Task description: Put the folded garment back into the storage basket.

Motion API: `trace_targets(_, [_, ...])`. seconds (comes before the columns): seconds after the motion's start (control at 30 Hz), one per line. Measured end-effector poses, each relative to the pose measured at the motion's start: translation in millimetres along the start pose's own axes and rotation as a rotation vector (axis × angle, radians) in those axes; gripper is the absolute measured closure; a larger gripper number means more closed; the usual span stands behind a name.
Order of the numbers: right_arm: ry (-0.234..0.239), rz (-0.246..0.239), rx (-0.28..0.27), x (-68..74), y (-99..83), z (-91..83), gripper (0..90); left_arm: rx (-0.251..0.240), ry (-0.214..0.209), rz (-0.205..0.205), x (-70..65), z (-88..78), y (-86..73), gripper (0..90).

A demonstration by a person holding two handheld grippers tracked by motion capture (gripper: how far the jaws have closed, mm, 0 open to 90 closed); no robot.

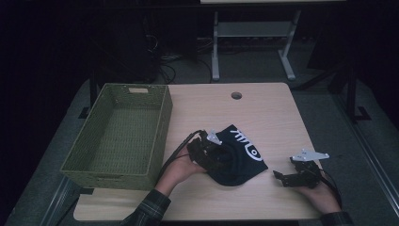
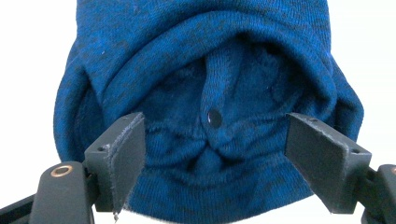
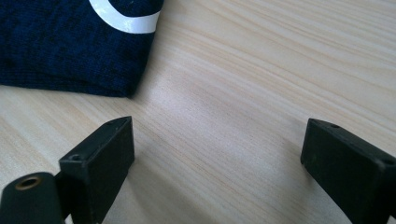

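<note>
At table centre we've got the blue knit hat [image 1: 237, 155], left gripper [image 2: 215, 140] jaws wide round its bunched opening w/o pinching — could snag one layer. Right gripper [image 3: 217, 154] wide, idle.

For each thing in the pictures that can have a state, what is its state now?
Left gripper: jaws open, pointed into the hat's opening, not pressing on it.
Right gripper: jaws open, nothing between them, over bare table.
Dark blue knit hat: lying flat on the table, white print facing up, opening toward the left gripper.
Green woven basket: upright at the table's left edge, nothing in it.
</note>
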State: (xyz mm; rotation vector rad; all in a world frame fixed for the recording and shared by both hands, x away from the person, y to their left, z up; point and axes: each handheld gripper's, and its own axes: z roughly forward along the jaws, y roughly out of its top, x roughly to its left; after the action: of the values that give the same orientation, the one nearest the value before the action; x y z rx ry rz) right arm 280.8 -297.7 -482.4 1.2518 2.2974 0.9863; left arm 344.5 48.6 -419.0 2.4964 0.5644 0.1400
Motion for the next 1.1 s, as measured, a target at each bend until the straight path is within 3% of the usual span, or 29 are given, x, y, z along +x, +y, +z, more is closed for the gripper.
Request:
trace_targets(0.17, [0.0,-0.003,0.001,-0.2,-0.1,0.0,9.4,0.038,-0.022,0.006,0.5,14.9,6.1,22.0])
trace_targets(0.33, [0.0,0.0,0.0,0.0,0.0,0.0,9.4,0.079,-0.017,0.01,1.2,28.8,7.7,21.8])
trace_targets(0.67, [0.0,0.0,0.0,0.0,0.0,0.0,9.4,0.077,-0.001,0.024,-0.1,38.2,3.2,24.6])
trace_targets(0.9, [0.0,0.0,0.0,0.0,-0.1,0.0,9.4,0.066,-0.01,0.046,0.3,35.7,1.7,38.9])
trace_targets(1.1, [0.0,0.0,0.0,0.1,-0.1,0.0,9.4,0.055,-0.036,0.05,2.0,33.5,1.1,60.9])
